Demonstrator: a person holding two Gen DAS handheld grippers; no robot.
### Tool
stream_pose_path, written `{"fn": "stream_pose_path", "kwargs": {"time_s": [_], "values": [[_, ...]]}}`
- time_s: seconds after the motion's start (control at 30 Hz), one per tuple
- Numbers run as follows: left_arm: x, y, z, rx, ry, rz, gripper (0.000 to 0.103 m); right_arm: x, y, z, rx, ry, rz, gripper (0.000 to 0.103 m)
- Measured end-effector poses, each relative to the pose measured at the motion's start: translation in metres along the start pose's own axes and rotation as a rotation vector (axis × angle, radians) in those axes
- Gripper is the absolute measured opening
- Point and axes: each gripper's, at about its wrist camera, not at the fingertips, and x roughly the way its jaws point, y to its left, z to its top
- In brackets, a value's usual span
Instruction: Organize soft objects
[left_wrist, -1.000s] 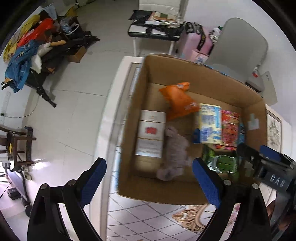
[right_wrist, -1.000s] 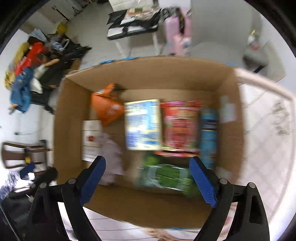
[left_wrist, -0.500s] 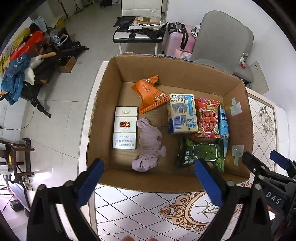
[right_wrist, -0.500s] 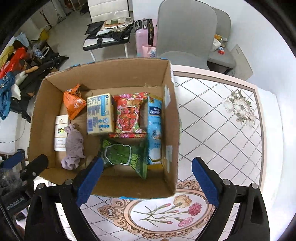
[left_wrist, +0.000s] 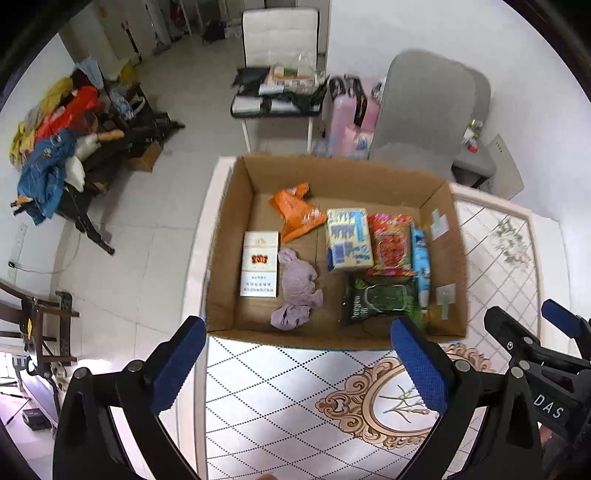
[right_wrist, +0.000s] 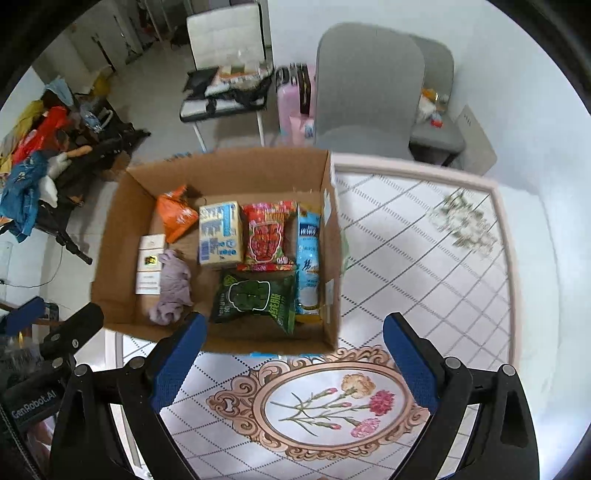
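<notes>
An open cardboard box (left_wrist: 236, 192) (right_wrist: 122, 206) stands on the patterned table. In it lie a lilac soft toy (left_wrist: 297, 288) (right_wrist: 171, 288), an orange packet (left_wrist: 297, 210) (right_wrist: 175, 216), a white carton (left_wrist: 258, 264), a tissue pack (left_wrist: 349, 240) (right_wrist: 219, 234), a red snack bag (left_wrist: 391, 245) (right_wrist: 267, 238), a green snack bag (left_wrist: 382, 299) (right_wrist: 255, 297) and a light-blue pack (right_wrist: 308, 258). My left gripper (left_wrist: 295, 363) is open and empty, held back from the box's near wall. My right gripper (right_wrist: 293, 356) is open and empty above the table, near the box's right corner.
The table (right_wrist: 424, 258) carries a floral oval print (right_wrist: 332, 402) at its near edge. Beyond it stand a grey chair (right_wrist: 365, 85), a white chair with clutter (left_wrist: 280, 81) and a pink suitcase (left_wrist: 351, 122). Clothes are piled at the far left (left_wrist: 55, 147).
Both grippers have drawn back and up from the box, so the whole box and more table show now. Both stay open and empty. The box contents have not moved.
</notes>
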Motion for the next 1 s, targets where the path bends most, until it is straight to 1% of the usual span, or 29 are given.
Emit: {"fn": "stream_pose_path", "kwargs": {"time_s": [0.13,0.27,0.37,0.43,0.57,0.7,0.87,1.0], "values": [[-0.052,0.001,-0.013,-0.016,-0.063,-0.016,0.103,-0.052,-0.008,-0.016,0.002,-0.051,0.001,0.098],[-0.103,-0.001,-0.03,-0.002,-0.117,-0.012,0.103,-0.105,-0.018,-0.036,0.003,-0.099,-0.003,0.098],[-0.133,-0.003,-0.043,-0.002,-0.146,-0.01,0.103,-0.138,-0.024,-0.049,0.0,-0.144,0.0,0.098],[-0.146,-0.003,-0.05,-0.003,-0.151,-0.029,0.103,-0.159,-0.028,-0.058,-0.001,-0.175,-0.007,0.098],[-0.169,-0.005,-0.059,0.002,-0.171,-0.042,0.103,-0.188,-0.039,-0.072,0.014,-0.205,-0.007,0.098],[-0.188,-0.009,-0.067,0.003,-0.203,-0.034,0.103,-0.213,-0.046,-0.079,0.023,-0.242,-0.004,0.098],[-0.197,-0.009,-0.07,-0.005,-0.217,-0.033,0.103,-0.236,-0.05,-0.084,0.019,-0.274,0.001,0.098],[-0.201,-0.011,-0.074,-0.006,-0.229,-0.034,0.103,-0.251,-0.051,-0.087,0.013,-0.305,-0.014,0.098]]}}
